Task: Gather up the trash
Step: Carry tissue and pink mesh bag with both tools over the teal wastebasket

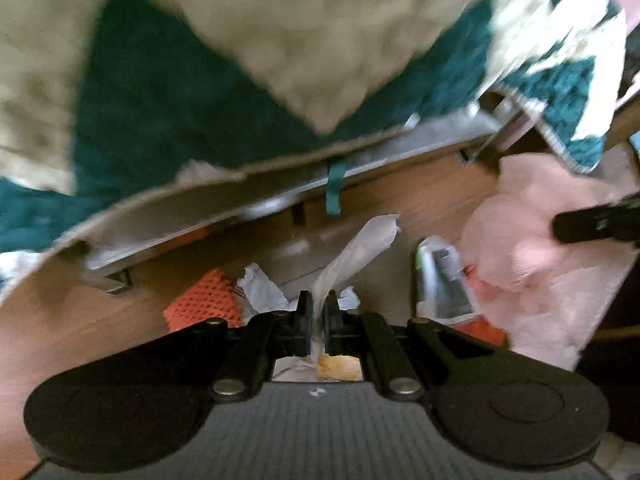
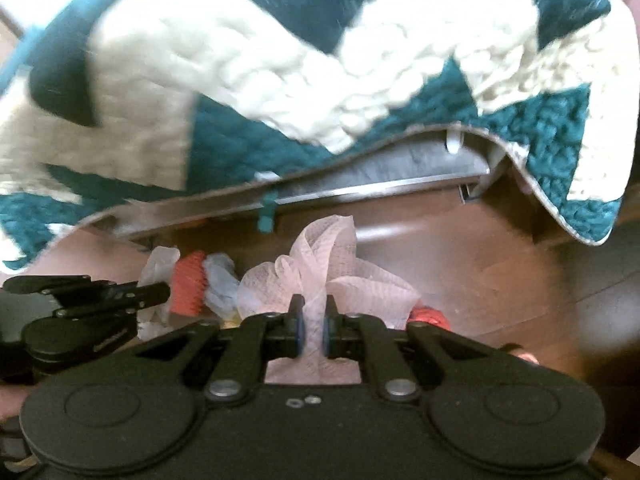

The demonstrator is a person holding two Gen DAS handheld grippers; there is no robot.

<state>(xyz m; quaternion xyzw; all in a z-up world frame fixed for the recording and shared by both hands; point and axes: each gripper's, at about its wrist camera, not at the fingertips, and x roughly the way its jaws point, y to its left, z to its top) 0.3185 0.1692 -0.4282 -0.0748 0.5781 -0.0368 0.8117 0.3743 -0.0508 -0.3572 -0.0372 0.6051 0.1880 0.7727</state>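
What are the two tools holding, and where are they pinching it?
Left tool pinches a clear plastic wrapper at its twisted lower end. Right tool pinches a pink mesh bag at its gathered middle.

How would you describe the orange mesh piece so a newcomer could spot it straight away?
Start at the teal and cream quilt hanging over the bed edge, then drop to the wooden floor below it. The orange mesh piece lies there, just left of the left claw and beside crumpled white paper. It alone is bright orange with an open net weave.

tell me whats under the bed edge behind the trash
Under the quilt runs a grey bed rail over wood floor. Further beneath is shadowed; contents cannot be seen.
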